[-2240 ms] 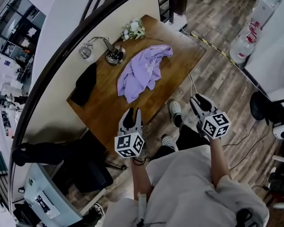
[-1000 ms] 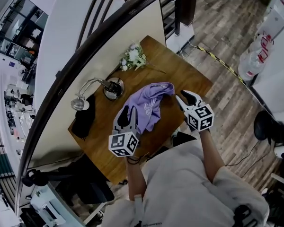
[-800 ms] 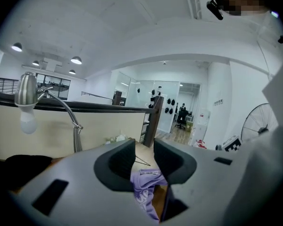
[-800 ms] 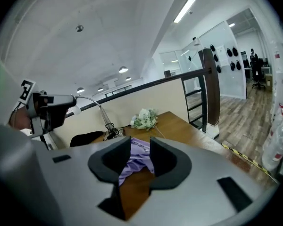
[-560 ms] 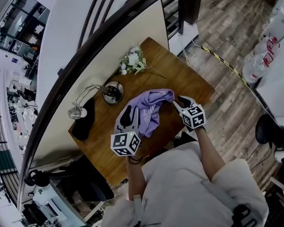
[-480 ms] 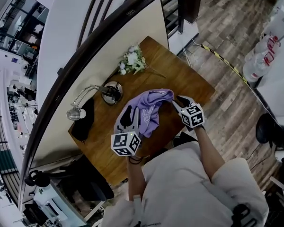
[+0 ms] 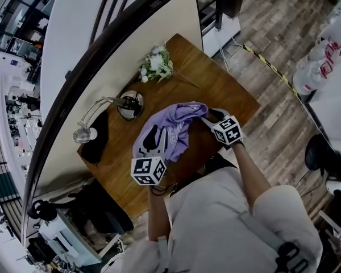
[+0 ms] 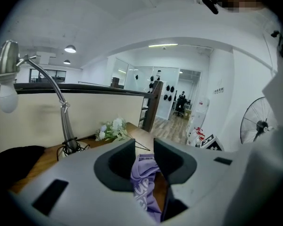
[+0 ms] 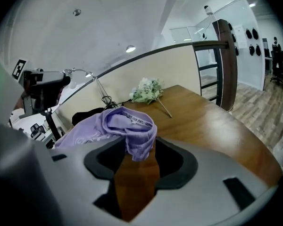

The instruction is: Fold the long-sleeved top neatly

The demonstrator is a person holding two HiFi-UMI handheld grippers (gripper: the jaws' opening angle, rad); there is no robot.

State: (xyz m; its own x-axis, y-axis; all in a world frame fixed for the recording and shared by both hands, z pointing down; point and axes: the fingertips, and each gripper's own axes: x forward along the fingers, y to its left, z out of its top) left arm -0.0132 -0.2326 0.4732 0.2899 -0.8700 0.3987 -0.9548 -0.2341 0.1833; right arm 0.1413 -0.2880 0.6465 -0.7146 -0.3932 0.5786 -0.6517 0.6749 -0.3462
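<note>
A lilac long-sleeved top (image 7: 170, 127) lies crumpled on the wooden table (image 7: 227, 92). My left gripper (image 7: 155, 141) hovers over the top's near left part. In the left gripper view its jaws (image 8: 144, 149) stand apart, open, with the lilac cloth (image 8: 144, 181) showing in the gap below them. My right gripper (image 7: 209, 117) is at the top's right end. Its jaws (image 9: 140, 157) have just been opening. A rolled edge of the cloth (image 9: 134, 131) hangs between their tips, with bare wood under it and no pad pressing on it.
A desk lamp (image 7: 128, 104), a bunch of white flowers (image 7: 155, 66) and a black bundle (image 7: 94, 138) sit along the table's far side, against a cream partition. Water bottles (image 7: 312, 75) stand on the floor at the right. The person stands at the table's near edge.
Both grippers have moved forward and down from the table's near edge onto the top. The right one has dropped to the top's right end.
</note>
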